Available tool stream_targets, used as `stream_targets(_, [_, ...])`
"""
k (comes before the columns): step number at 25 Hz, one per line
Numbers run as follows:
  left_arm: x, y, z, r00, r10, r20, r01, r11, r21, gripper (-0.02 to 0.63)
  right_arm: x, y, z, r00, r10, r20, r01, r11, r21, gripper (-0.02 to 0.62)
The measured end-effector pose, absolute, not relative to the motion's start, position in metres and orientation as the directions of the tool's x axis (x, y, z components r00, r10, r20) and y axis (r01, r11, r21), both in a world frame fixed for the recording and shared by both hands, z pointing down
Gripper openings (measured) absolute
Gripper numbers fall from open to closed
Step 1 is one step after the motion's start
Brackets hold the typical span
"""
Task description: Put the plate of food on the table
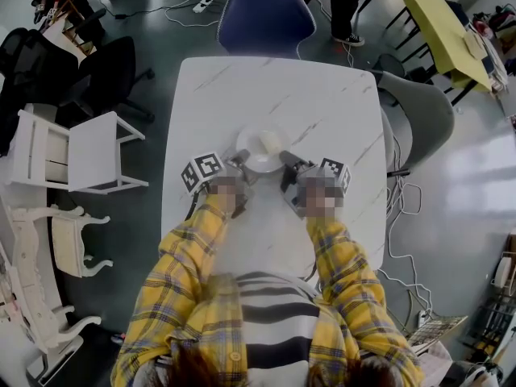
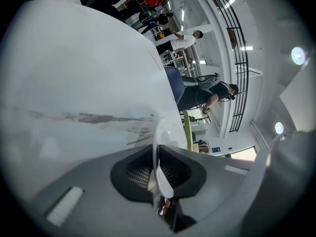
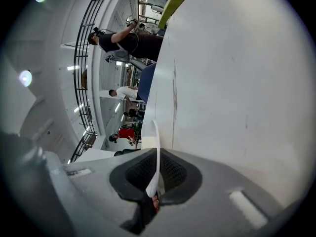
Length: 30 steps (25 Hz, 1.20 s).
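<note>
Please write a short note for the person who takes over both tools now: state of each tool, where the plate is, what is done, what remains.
Left tool: closed on the plate's near-left rim.
Right tool: closed on its near-right rim.
Plate, with pale food on it, is over the middle of the white table; I cannot tell whether it already rests there.
Done: plate is at the table.
Left: set it flat, open both tools, pull back.
</note>
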<state>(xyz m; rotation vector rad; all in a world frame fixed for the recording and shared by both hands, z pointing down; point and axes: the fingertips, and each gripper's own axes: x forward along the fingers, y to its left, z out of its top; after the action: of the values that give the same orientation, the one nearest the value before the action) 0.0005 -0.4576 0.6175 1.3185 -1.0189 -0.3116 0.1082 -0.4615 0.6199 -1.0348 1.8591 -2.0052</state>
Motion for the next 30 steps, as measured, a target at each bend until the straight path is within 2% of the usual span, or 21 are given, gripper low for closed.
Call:
stream_targets(16, [-0.007,-0.454,0.618,0.544,-0.716,0.438,-0.343,0.287,0.894,0.034,0.103,-0.462,0.617,-0.740,-0.586,0.330,-0.297,-0.156,-0.942,0.008])
stream_targets(30, [-0.001,-0.442,0.621,0.555,-0.689,0.467,-0.331,0.332,0.883,0.028,0.111,-0.465,0.623,-0.676,-0.622,0.394,-0.328,-0.224,-0.918,0.012])
